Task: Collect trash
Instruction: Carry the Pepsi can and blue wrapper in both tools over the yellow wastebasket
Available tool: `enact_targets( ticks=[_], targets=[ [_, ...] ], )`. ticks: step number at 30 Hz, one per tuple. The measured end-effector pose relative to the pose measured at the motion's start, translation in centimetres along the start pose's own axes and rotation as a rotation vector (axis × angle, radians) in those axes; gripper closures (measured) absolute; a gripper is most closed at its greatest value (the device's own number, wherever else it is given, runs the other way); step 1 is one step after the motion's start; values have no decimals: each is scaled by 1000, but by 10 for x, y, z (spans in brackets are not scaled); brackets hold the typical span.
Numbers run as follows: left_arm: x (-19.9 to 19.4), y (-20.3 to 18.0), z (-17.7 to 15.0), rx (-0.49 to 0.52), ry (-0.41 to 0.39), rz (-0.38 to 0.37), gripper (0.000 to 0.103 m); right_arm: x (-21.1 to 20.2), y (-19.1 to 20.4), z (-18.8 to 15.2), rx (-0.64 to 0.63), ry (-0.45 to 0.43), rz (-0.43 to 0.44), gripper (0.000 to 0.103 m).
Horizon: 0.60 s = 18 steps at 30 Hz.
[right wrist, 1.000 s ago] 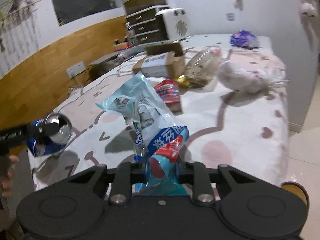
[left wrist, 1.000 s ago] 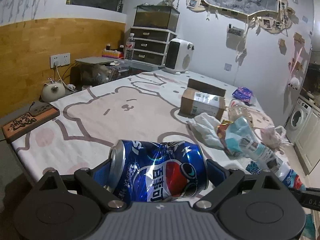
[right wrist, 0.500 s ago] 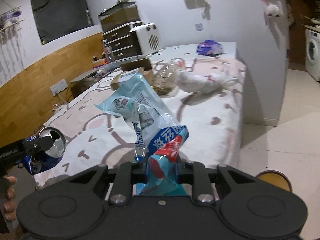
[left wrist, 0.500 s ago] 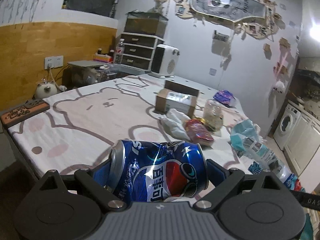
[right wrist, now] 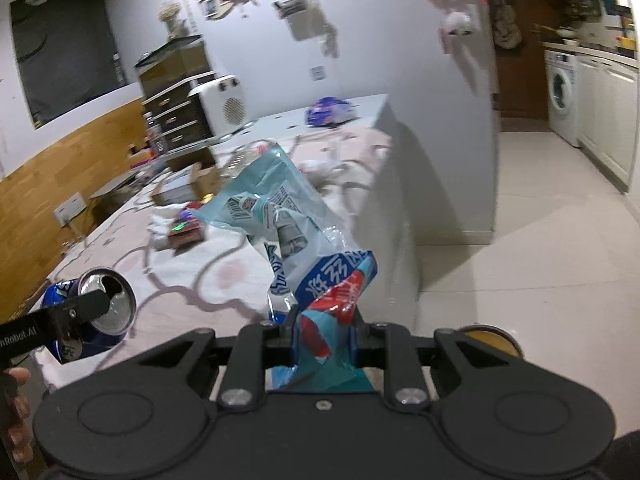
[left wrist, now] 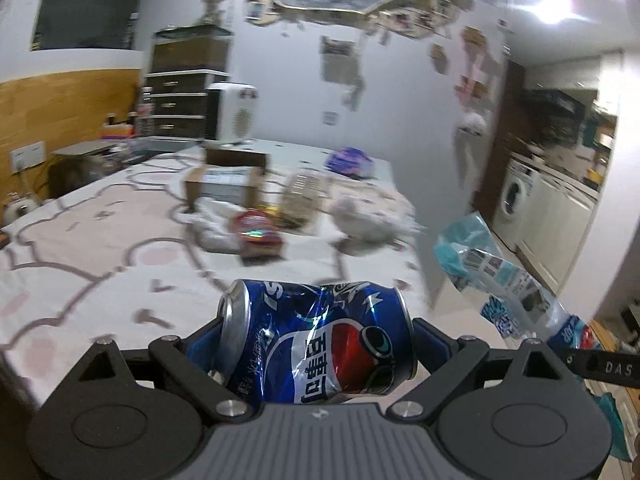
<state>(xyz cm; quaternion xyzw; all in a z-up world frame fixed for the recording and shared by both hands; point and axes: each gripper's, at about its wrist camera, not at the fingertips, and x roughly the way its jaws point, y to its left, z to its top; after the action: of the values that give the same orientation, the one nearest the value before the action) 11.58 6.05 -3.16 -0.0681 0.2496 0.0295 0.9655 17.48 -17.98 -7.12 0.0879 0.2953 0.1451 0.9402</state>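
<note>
Now the left hand-held gripper point(left wrist: 316, 344) is clamped on a dented blue soda can point(left wrist: 320, 344), held sideways above the table point(left wrist: 100, 248) edge — the right hand-held gripper point(right wrist: 322, 340) pinches a teal snack wrapper point(right wrist: 288, 236), raised beside the table's corner, over the floor point(right wrist: 540, 264)

A lived-in home is shown: a bed point(left wrist: 100, 240) under a cartoon sheet, a drawer unit point(left wrist: 182, 104) behind it, photos pinned above, and a washing machine point(right wrist: 562, 92) seen past its foot.
</note>
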Motion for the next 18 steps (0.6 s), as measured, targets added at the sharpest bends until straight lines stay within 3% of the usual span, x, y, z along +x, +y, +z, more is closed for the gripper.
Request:
enact_targets(
  ticks=[18],
  targets=[
    [41, -142, -36, 173, 75, -193, 8, -37, -122, -24, 145, -28, -170, 80]
  ],
)
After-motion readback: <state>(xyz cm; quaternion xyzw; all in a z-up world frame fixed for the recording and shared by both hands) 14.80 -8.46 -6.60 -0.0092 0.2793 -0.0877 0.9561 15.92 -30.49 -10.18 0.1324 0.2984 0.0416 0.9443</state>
